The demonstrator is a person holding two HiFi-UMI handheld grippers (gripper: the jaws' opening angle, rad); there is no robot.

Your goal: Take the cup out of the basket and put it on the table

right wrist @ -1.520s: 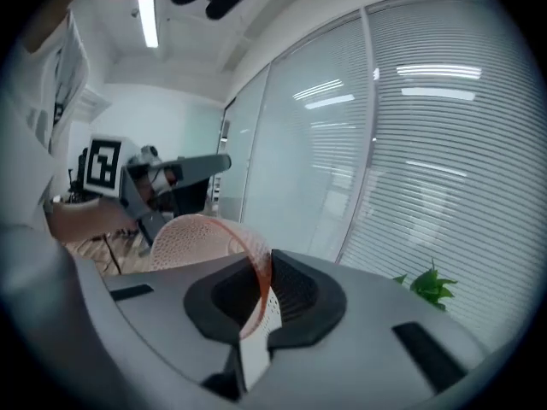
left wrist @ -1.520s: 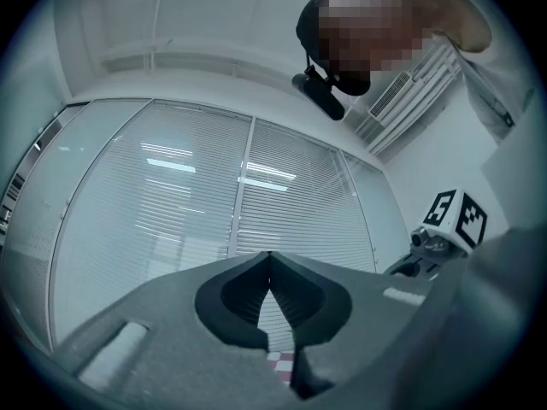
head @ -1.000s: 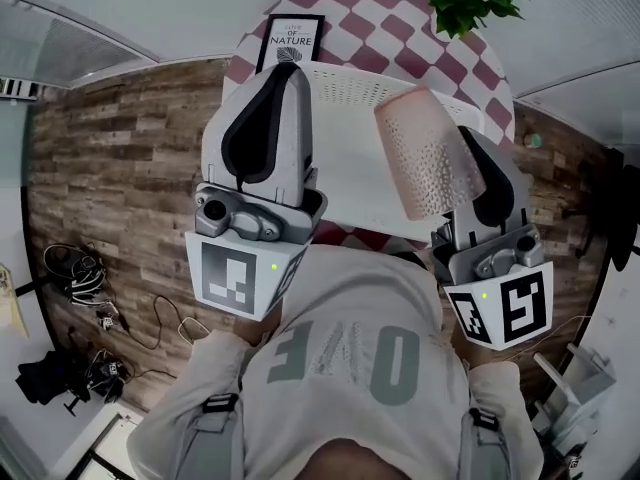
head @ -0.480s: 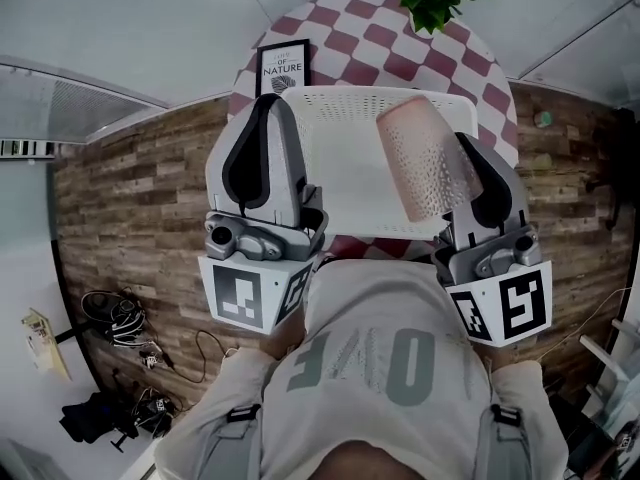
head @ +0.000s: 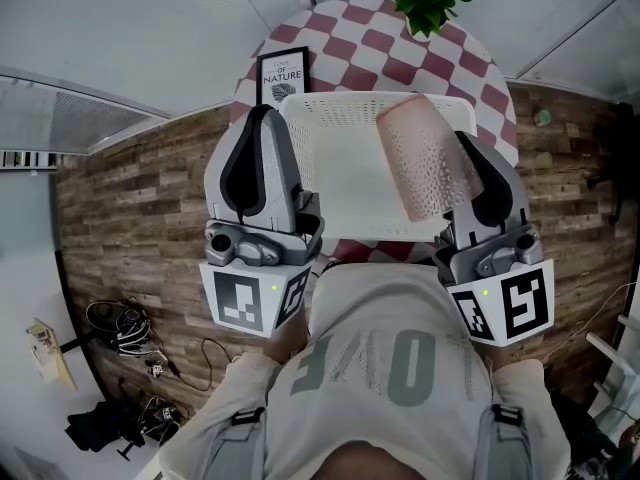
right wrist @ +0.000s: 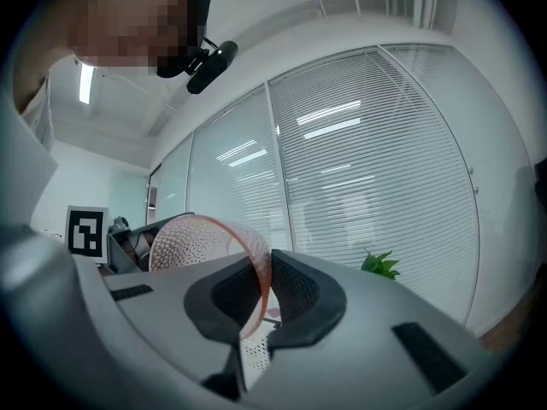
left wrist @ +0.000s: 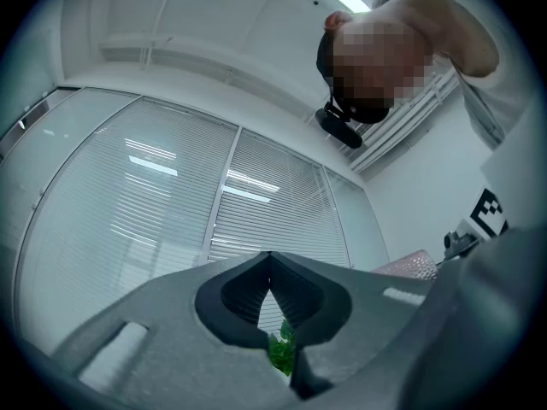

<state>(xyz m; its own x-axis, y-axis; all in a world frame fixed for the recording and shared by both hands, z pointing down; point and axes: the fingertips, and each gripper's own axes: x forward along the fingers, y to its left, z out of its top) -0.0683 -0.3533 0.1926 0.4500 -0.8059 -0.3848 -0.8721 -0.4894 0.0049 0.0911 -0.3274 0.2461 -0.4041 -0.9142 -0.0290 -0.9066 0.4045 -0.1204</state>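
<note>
From the head view, my right gripper [head: 466,156] holds the pink dimpled plastic cup [head: 425,163] tilted above the white perforated basket [head: 318,120]. I should carry it to bare red-checked table [head: 400,50].

In the left gripper view, my left gripper [left wrist: 272,272] is closed on nothing.

In the right gripper view, the jaws pinch the cup's thin rim wall. I'd keep a steady squeeze and set it down upright.

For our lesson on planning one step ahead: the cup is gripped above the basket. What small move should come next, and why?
Probably carry the cup sideways, clear of the basket, toward bare table: the right gripper is shut on its wall, and it hangs over the basket.
</note>
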